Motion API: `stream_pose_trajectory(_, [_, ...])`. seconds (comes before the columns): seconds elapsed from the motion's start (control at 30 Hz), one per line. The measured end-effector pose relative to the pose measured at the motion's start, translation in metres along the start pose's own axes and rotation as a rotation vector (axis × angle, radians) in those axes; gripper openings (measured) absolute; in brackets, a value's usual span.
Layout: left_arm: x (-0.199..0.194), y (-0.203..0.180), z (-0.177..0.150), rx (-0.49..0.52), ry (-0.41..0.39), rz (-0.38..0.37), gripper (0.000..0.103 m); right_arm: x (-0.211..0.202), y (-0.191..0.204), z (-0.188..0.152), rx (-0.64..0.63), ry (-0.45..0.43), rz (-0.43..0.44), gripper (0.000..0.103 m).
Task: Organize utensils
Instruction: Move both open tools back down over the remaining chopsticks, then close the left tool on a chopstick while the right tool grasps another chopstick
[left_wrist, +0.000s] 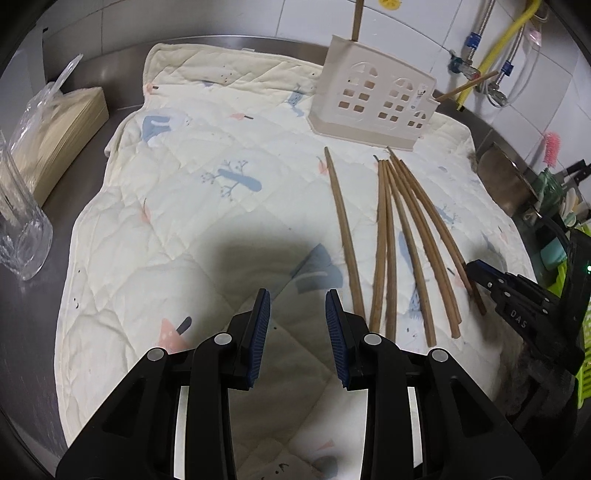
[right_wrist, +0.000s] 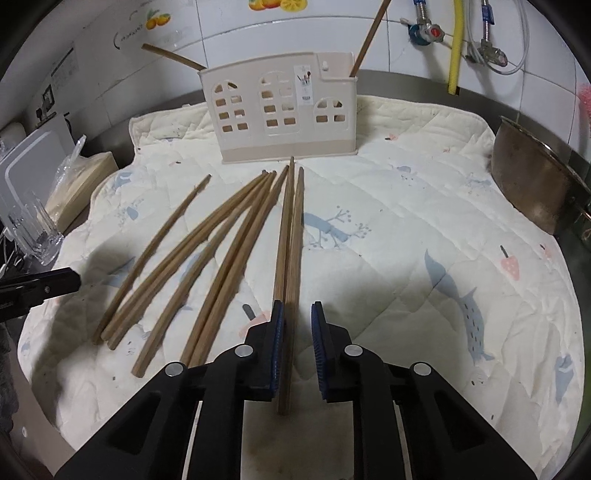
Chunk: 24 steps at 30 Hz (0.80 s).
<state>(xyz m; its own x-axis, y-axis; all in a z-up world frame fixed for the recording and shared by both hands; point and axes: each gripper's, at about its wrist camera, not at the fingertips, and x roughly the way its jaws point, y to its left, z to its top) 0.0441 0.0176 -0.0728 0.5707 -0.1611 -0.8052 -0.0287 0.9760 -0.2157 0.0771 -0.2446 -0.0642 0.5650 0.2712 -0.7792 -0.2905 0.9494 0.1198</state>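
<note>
Far left on the steel worktop (right_wrist: 461, 94), one clear ribbed drinking glass (right_wrist: 37, 232) beside one plastic-wrapped pack of beige paper napkins (right_wrist: 85, 181). Next, over the cream quilted cloth with blue and pink prints (right_wrist: 406, 221), the left black two-finger tool with blue pads (left_wrist: 297, 332): fingers apart, holding nothing, hovering just left of the sticks. Then the brown wooden chopsticks lying loose (right_wrist: 236, 240), fanned from the cloth's middle toward the near edge. Eight by the best count in the right wrist view, though hard to be sure where they overlap: one alone at the left, three bunched, two more, then a central pair (right_wrist: 290, 240). Behind them, one beige plastic house-shaped holder with window cut-outs (right_wrist: 280, 114), upright, with two further chopsticks already standing in it, one leaning out at the left end (right_wrist: 173, 57) and one at the right end (right_wrist: 369, 37). In front, the right black two-finger tool (right_wrist: 297, 343): fingers apart and straddling the near ends of the central pair, not yet clamped, the left pad almost against the wood. Far right, one dull metal bowl (right_wrist: 535, 177) at the cloth's edge. Likely trouble from here: closing on both sticks at once and letting one twist free, since they lie side by side, or gripping so near the ends that the long shafts droop and miss the narrow holder slot.
</note>
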Motion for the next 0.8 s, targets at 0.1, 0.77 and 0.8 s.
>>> stream_pose_trajectory(0.1, [0.002,0.003,-0.003,-0.010,0.006,0.000,0.031,0.002,0.001,0.002,-0.001,0.003,-0.004,0.012])
stream_pose_trajectory(0.77, [0.033,-0.035,0.012,0.071,0.031,-0.057,0.031,0.007,0.001,0.002,-0.001,0.001,-0.023,0.007])
stream_pose_trajectory(0.8, [0.037,-0.038,0.013,0.078,0.033,-0.057,0.031,0.005,0.001,0.001,0.000,-0.003,-0.022,0.007])
